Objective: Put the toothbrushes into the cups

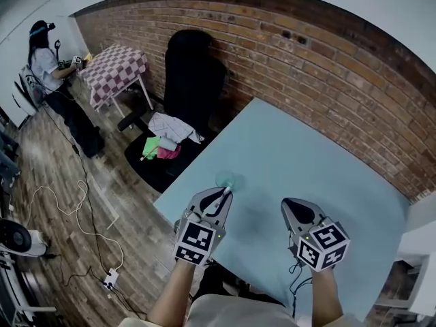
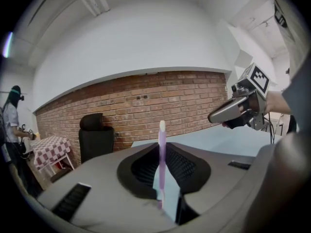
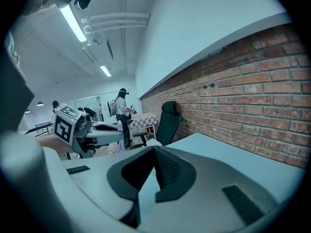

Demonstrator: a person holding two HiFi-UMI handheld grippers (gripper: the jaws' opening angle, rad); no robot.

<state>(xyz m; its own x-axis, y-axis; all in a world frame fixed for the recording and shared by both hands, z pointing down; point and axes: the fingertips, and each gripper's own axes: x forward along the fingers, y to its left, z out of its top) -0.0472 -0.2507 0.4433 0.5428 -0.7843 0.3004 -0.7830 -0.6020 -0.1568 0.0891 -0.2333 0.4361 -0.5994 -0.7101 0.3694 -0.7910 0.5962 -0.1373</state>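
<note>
the left gripper is clamped on a purple toothbrush, which stands upright between its jaws with the pale head on top. its tips hover just beside a small translucent cup near the edge of the light blue table. the right gripper hangs over the table off to the side, jaws pressed together with nothing between them

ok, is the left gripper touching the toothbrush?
Touching. The left gripper view shows the left gripper clamped on the purple toothbrush, upright between its jaws.
</note>
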